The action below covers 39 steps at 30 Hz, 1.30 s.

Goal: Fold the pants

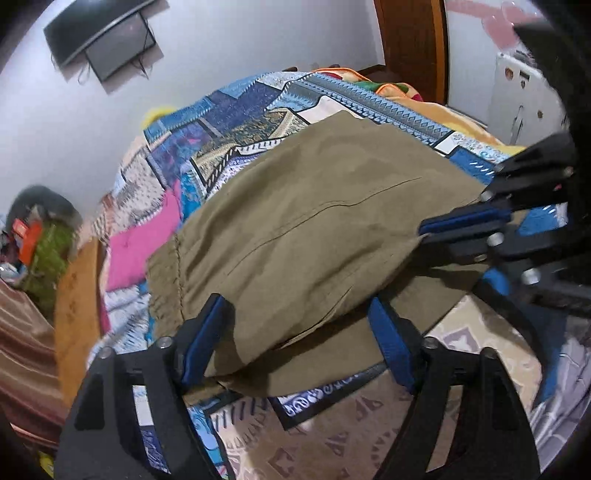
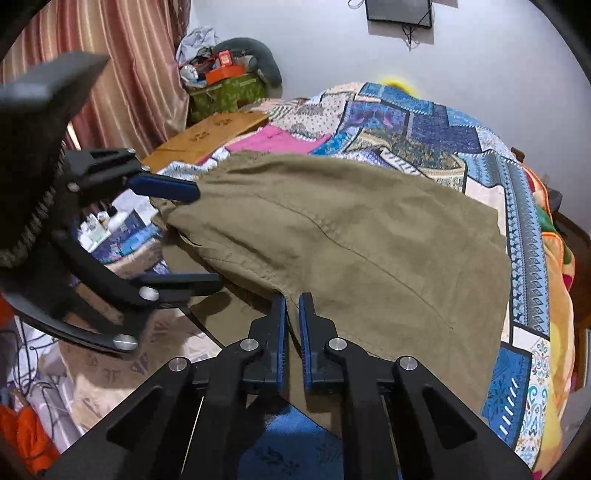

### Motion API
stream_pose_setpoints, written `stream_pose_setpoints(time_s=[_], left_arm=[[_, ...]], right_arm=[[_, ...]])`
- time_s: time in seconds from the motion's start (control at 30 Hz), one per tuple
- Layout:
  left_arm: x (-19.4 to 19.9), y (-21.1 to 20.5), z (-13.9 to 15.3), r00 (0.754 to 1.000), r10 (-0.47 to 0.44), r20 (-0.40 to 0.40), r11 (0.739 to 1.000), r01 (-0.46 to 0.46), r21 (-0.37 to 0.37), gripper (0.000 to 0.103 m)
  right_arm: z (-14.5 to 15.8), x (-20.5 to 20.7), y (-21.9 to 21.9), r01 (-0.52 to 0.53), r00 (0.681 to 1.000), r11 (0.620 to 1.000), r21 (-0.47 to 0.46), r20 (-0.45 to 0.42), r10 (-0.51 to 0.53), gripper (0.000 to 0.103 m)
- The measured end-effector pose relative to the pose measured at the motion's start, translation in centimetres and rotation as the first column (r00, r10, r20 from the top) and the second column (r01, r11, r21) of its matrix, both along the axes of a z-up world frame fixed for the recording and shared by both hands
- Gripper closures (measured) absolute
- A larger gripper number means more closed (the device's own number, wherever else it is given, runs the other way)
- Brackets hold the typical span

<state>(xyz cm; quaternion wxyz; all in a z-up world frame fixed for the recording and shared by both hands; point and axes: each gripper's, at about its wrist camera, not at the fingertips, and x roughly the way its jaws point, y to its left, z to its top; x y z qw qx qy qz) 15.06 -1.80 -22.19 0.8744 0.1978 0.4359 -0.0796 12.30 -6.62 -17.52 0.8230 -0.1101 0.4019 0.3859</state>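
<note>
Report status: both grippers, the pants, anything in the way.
Right gripper shut on pants edge. Left gripper open, astride the near fold, not pinching. Pants folded over on the bedspread. Nothing in the way.

pants (image 1: 314, 221) olive, on patchwork bedspread (image 1: 236, 122) | left tongs (image 1: 295, 332) straddling near edge, apart

White wall (image 1: 221, 48) w/ monitor (image 2: 399, 13), striped curtain (image 2: 129, 74), wood door (image 1: 413, 40)
</note>
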Motion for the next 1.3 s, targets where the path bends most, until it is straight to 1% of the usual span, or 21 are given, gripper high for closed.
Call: stream_pose_setpoints(time_s=[0.03,0.07,0.1,0.13,0.17,0.2,0.3,0.4,0.53,0.67,0.73,0.83,0.9,0.93,0.97,1.0,1.03,1.07,1.1,1.2,1.3], left_arm=[[0.0,0.0,0.0,1.0,0.001,0.004,1.0,-0.001,0.003,0.043],[0.0,0.1,0.1,1.0,0.003,0.004,1.0,-0.003,0.001,0.053],[0.0,0.2,0.3,1.0,0.005,0.004,1.0,-0.005,-0.009,0.06],[-0.1,0.2,0.5,1.0,0.001,0.0,1.0,-0.001,-0.025,0.063],[-0.2,0.3,0.7,1.0,-0.006,-0.003,0.999,0.005,-0.038,0.068],[-0.5,0.3,0.9,1.0,-0.011,-0.004,0.999,0.011,-0.048,0.071],[-1.1,0.6,1.3,1.0,-0.02,-0.013,0.997,0.019,-0.077,0.074],[-1.7,0.9,1.3,0.999,-0.017,-0.028,0.994,0.014,-0.106,0.075],[-2.4,1.5,0.4,0.998,-0.005,-0.066,0.989,-0.005,-0.147,0.075],[-3.1,2.5,-0.1,0.995,0.013,-0.099,0.98,-0.032,-0.197,0.074],[-3.5,3.3,0.0,0.993,0.033,-0.111,0.973,-0.057,-0.222,0.072],[-4.3,5.0,0.7,0.991,0.081,-0.106,0.964,-0.105,-0.246,0.06],[-4.7,6.3,1.7,0.99,0.12,-0.073,0.958,-0.135,-0.253,0.045],[-4.8,6.9,2.1,0.989,0.138,-0.059,0.955,-0.148,-0.258,0.042],[-4.9,7.7,2.6,0.986,0.16,-0.041,0.95,-0.165,-0.264,0.034],[-4.9,8.3,3.0,0.984,0.176,-0.028,0.947,-0.177,-0.268,0.025],[-4.8,9.0,3.4,0.98,0.196,-0.014,0.944,-0.193,-0.268,0.022],[-4.7,9.6,3.6,0.977,0.214,-0.004,0.941,-0.207,-0.268,0.019],[-4.5,10.1,3.6,0.974,0.228,-0.002,0.938,-0.22,-0.267,0.019],[-3.4,11.5,3.2,0.962,0.272,-0.028,0.922,-0.268,-0.279,0.019],[-2.0,12.7,2.0,0.945,0.316,-0.083,0.893,-0.326,-0.312,0.019]], right_arm=[[0.4,-0.2,-0.1,0.0,1.0,1.0,0.007,0.003,0.0,0.097],[0.6,-0.1,-0.2,0.001,1.0,1.0,0.012,0.006,-0.001,0.097],[0.8,-0.2,-0.3,0.002,1.0,1.0,0.017,0.008,-0.002,0.097],[1.1,-0.4,-0.4,0.003,1.0,1.0,0.02,0.011,-0.003,0.097],[1.4,-0.6,-0.5,0.004,1.0,1.0,0.024,0.013,-0.004,0.097],[1.6,-0.7,-0.6,0.004,1.0,1.0,0.028,0.014,-0.004,0.097],[2.1,-1.0,-0.8,0.003,1.0,0.999,0.033,0.015,-0.004,0.097],[2.1,-1.6,-0.8,0.004,1.0,1.0,0.03,0.013,-0.004,0.097],[1.2,-1.9,-0.8,0.014,1.0,1.0,0.022,-0.013,-0.013,0.097],[0.0,-2.0,-0.8,0.029,0.997,0.999,0.021,-0.066,-0.027,0.096],[-0.4,-2.2,-1.0,0.038,0.996,0.999,0.022,-0.087,-0.036,0.096],[-0.3,-2.4,-1.7,0.055,0.993,0.998,0.032,-0.105,-0.051,0.096],[0.1,-2.3,-2.6,0.088,0.99,0.995,0.044,-0.117,-0.082,0.095],[0.3,-2.4,-3.1,0.104,0.988,0.993,0.048,-0.117,-0.097,0.093],[0.6,-2.2,-3.8,0.133,0.985,0.99,0.053,-0.115,-0.126,0.092],[0.7,-2.1,-4.3,0.154,0.983,0.986,0.057,-0.114,-0.147,0.087],[1.1,-1.7,-5.4,0.196,0.976,0.978,0.068,-0.112,-0.188,0.08],[1.3,-1.6,-6.1,0.221,0.971,0.972,0.076,-0.111,-0.212,0.076],[1.6,-1.4,-7.0,0.252,0.964,0.964,0.087,-0.108,-0.242,0.071],[2.3,-1.1,-9.5,0.329,0.943,0.939,0.098,-0.087,-0.321,0.071],[2.4,-0.5,-11.6,0.404,0.914,0.911,0.084,-0.075,-0.399,0.071]])
